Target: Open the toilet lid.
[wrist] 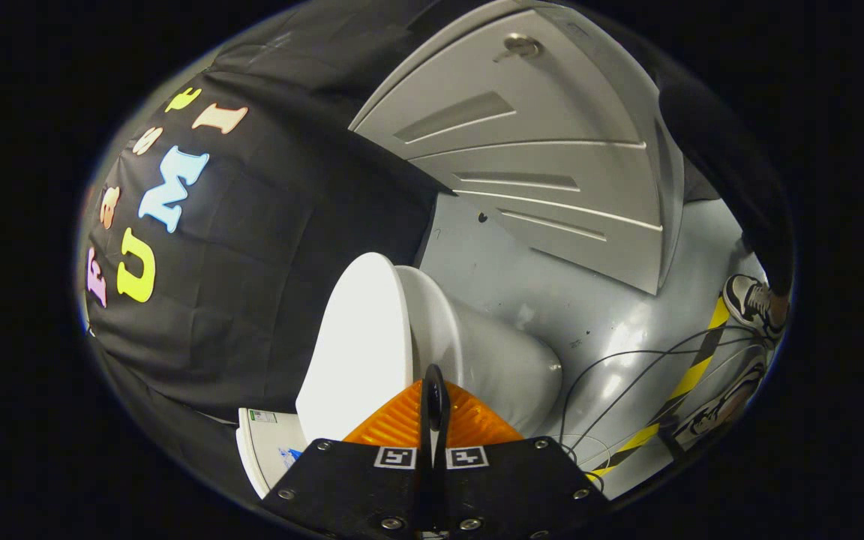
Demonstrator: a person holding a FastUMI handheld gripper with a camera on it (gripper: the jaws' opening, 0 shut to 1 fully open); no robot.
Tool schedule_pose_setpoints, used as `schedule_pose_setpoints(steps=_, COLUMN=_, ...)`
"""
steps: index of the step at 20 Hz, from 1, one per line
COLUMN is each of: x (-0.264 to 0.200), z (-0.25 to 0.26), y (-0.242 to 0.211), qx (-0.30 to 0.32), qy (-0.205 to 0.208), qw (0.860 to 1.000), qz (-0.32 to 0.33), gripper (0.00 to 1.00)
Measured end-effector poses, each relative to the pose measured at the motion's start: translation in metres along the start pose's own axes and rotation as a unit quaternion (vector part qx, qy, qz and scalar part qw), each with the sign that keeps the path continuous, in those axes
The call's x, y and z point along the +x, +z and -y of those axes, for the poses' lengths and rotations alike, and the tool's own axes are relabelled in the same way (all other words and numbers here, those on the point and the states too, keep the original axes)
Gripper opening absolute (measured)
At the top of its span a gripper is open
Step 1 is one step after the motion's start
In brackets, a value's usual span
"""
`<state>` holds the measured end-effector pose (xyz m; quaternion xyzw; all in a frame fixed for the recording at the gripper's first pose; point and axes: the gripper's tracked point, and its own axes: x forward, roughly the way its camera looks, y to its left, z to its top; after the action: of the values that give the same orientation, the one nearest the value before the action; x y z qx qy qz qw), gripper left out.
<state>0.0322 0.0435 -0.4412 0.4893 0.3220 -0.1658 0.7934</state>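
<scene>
Judging from the gripper view, the task was all but done: the toilet lid was seen raised, standing upright off the bowl, just ahead of the tool. The tool's fingers were clenched together, grasping nothing. Only withdrawal seemed left.

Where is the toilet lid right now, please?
In the gripper view, the toilet lid stands raised just ahead of the shut gripper, left of the toilet bowl, against the black cloth wall.
</scene>
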Motion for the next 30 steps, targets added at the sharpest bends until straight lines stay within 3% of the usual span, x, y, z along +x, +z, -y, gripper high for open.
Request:
schedule_pose_setpoints(steps=7, x=-0.032, z=-0.043, y=0.011, qx=-0.091, qy=-0.015, qw=0.996, qz=0.021, gripper=0.00)
schedule_pose_setpoints(steps=15, x=-0.076, z=-0.110, y=0.015, qx=-0.202, qy=-0.008, qw=0.978, qz=0.058, gripper=0.00)
schedule_pose_setpoints(steps=22, x=-0.124, z=-0.189, y=-0.005, qx=-0.318, qy=0.014, qw=0.942, qz=0.105, gripper=0.00)
schedule_pose_setpoints(steps=27, x=-0.141, z=-0.222, y=-0.019, qx=-0.365, qy=0.024, qw=0.923, qz=0.118, gripper=0.00)
schedule_pose_setpoints(steps=30, x=-0.148, z=-0.237, y=-0.026, qx=-0.408, qy=0.023, qw=0.904, qz=0.128, gripper=0.00)
